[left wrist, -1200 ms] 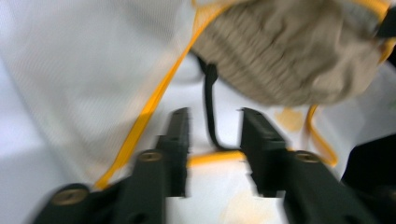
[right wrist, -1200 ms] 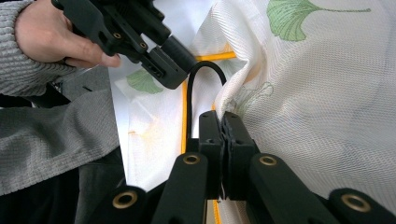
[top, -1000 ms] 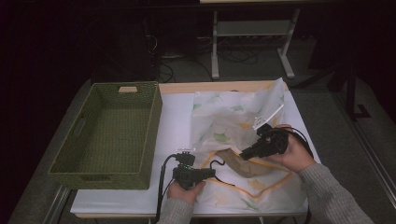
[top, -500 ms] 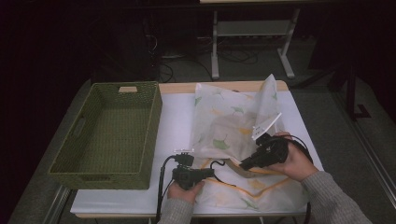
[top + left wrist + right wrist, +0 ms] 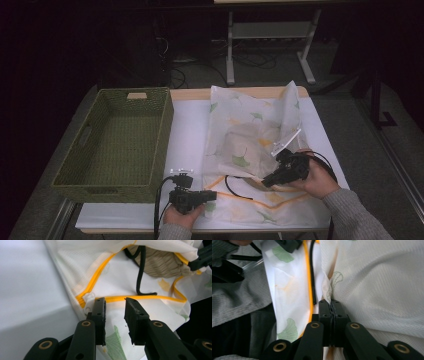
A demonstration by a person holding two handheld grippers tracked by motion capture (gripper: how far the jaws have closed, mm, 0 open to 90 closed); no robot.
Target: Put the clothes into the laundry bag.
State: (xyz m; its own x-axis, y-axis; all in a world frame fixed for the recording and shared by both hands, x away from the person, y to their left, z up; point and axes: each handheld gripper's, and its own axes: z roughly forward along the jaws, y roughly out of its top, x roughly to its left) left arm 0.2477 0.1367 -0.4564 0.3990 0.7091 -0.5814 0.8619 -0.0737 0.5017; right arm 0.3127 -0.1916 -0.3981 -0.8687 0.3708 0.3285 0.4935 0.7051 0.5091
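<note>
the right tongs (image 5: 331, 305) pinch the white leaf-printed mesh laundry bag (image 5: 252, 132), lifting its mouth. the left tongs (image 5: 114, 307) rest parted over the yellow-trimmed edge (image 5: 150, 298); closing there looks next.

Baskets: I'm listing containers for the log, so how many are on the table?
1. The green woven basket sits on the left side of the table, beside the leaf-print mesh bag. No others can be seen.
</note>
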